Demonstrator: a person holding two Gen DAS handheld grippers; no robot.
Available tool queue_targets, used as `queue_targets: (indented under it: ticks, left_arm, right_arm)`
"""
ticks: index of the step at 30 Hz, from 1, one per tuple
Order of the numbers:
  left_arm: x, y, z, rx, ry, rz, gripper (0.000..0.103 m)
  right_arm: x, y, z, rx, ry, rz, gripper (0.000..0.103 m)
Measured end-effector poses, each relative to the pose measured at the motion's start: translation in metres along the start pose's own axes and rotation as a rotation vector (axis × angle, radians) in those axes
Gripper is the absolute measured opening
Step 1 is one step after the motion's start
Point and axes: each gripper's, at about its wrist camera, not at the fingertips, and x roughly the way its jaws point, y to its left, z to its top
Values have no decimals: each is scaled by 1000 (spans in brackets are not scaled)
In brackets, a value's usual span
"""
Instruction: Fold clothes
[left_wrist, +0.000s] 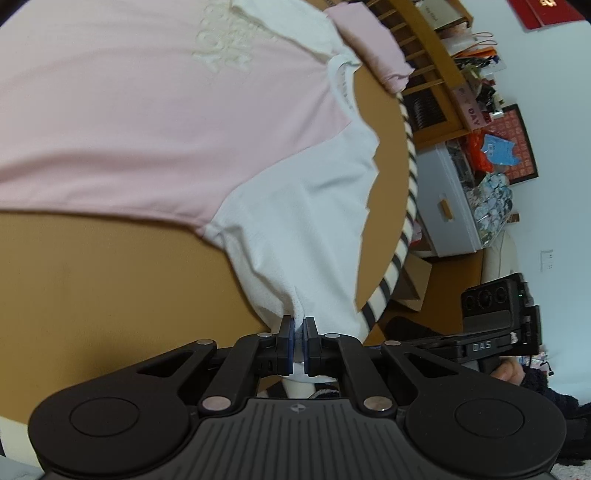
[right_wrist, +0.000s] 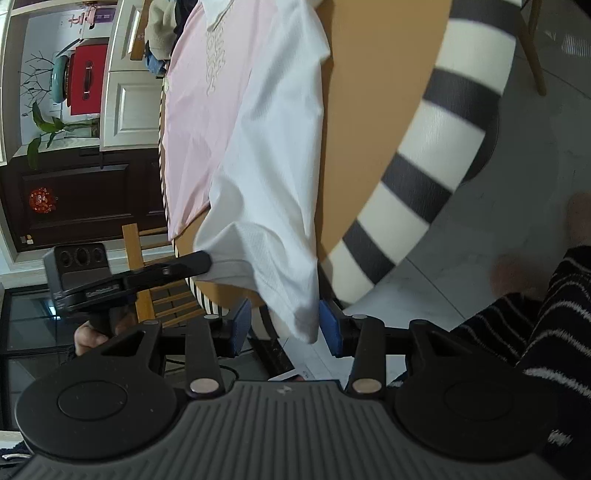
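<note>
Left gripper (left_wrist: 299, 325) jaws clamp white sleeve (left_wrist: 295, 229); right gripper (right_wrist: 286, 325) jaws agape around hem; box (left_wrist: 469, 107) reads "DAY".

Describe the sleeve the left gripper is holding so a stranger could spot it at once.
Find the round tan table with the striped rim. A pink T-shirt lies spread on it; its white sleeve reaches the table's edge, pinched by the left gripper. It is plain white, unlike the pink body.
</note>
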Motion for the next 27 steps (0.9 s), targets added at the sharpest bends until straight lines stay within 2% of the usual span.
queue_targets:
  ticks: [7, 10, 12, 15, 21, 27]
  left_arm:
    - [13, 12, -3, -17, 25, 33, 5]
    - [14, 17, -3, -25, 30, 37, 6]
    - [15, 19, -3, -30, 33, 35, 6]
    - [16, 19, -4, -31, 37, 34, 6]
    - [17, 13, -8, -22, 49, 27, 6]
    - [4, 3, -5, -16, 27, -2, 6]
  right_arm:
    - [16, 2, -4, 30, 24, -28, 43]
    - [15, 2, -6, 10, 12, -53, 33]
    - [15, 0, -6, 18, 14, -51, 18]
    - [14, -1, -7, 27, 17, -47, 10]
    - [1, 8, -10, -18, 10, -42, 3]
    - [-19, 29, -4, -110, -7, -29, 3]
